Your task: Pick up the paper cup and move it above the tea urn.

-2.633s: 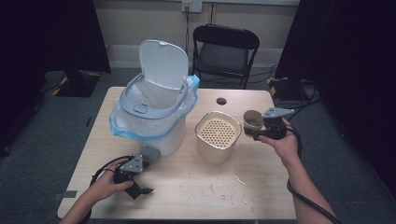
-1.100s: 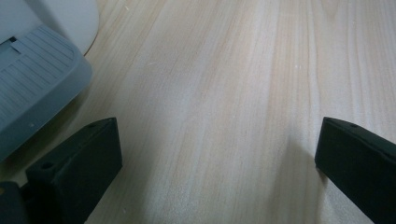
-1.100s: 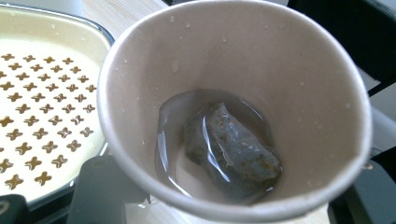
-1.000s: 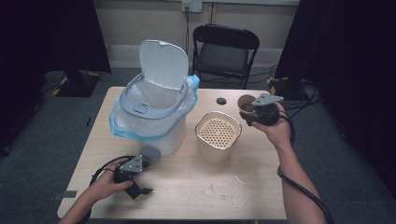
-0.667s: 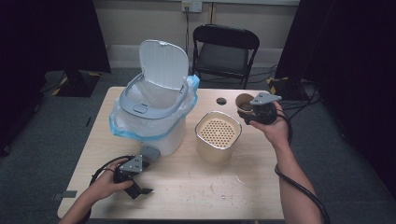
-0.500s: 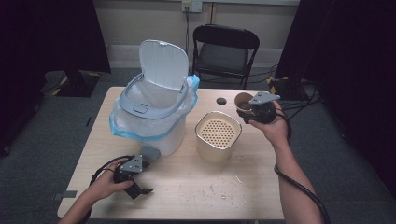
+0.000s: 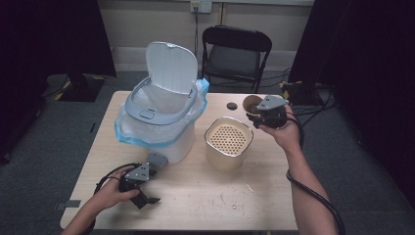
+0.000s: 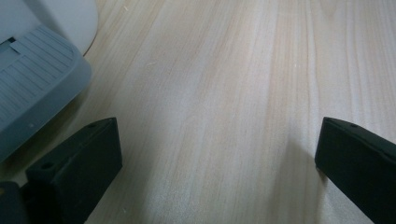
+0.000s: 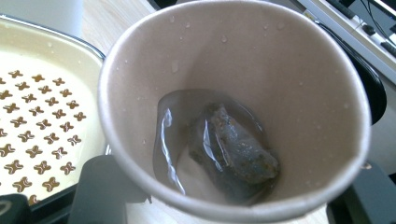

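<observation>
My right gripper (image 7: 256, 114) is shut on a brown paper cup (image 7: 251, 103), held in the air just behind and to the right of the beige container with a perforated lid (image 7: 228, 142). In the right gripper view the cup (image 9: 299, 93) holds a little liquid and a wet tea bag (image 9: 236, 149), and the perforated lid (image 9: 42, 116) lies to its left. My left gripper (image 7: 146, 195) rests on the table near the front left edge. Its jaws stand wide open over bare wood (image 8: 217, 158), with nothing between them.
A white pedal bin (image 7: 161, 117) with its lid up and a blue liner stands at the back left; its grey pedal (image 8: 32, 98) is beside my left gripper. A small black disc (image 7: 231, 105) lies behind the beige container. Droplets (image 7: 235, 196) spot the table front. A chair (image 7: 237, 54) stands behind.
My right hand has carried the cup from the right of the beige container back and slightly left. The left gripper has stayed put.
</observation>
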Demonstrator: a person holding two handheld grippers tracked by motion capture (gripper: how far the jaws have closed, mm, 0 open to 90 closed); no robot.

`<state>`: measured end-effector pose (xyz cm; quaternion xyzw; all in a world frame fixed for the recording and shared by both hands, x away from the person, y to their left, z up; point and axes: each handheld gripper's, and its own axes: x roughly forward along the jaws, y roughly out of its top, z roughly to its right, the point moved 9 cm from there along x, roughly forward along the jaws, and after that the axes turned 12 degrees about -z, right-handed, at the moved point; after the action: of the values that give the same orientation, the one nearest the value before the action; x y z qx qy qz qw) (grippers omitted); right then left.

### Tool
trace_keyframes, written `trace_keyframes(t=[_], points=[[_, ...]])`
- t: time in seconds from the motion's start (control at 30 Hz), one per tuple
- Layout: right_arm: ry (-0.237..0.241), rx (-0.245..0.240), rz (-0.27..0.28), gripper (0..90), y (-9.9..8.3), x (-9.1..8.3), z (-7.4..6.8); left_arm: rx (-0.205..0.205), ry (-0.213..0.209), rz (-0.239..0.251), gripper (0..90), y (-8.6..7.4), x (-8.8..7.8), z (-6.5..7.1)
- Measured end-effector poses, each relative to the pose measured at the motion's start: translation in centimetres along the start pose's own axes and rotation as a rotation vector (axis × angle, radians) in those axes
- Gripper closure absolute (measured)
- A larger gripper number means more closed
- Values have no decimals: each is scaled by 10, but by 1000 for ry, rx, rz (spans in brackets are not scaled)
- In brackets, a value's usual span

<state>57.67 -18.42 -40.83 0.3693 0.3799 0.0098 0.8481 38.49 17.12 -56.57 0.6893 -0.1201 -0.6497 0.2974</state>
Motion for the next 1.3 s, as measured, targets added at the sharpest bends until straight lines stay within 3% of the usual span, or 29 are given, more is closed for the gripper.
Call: trace_keyframes(t=[0.17, 0.47, 0.97, 1.3], points=[[0, -19, -7, 370, 3, -1, -2, 8, 11, -4, 0, 0, -1, -1], [-59, -85, 6, 371, 10, -8, 3, 9, 11, -2, 0, 0, -1, -1], [-117, -137, 30, 374, 15, -14, 5, 8, 11, -4, 0, 0, -1, -1], [-161, -223, 11, 374, 20, -19, 4, 9, 10, -4, 0, 0, -1, -1]])
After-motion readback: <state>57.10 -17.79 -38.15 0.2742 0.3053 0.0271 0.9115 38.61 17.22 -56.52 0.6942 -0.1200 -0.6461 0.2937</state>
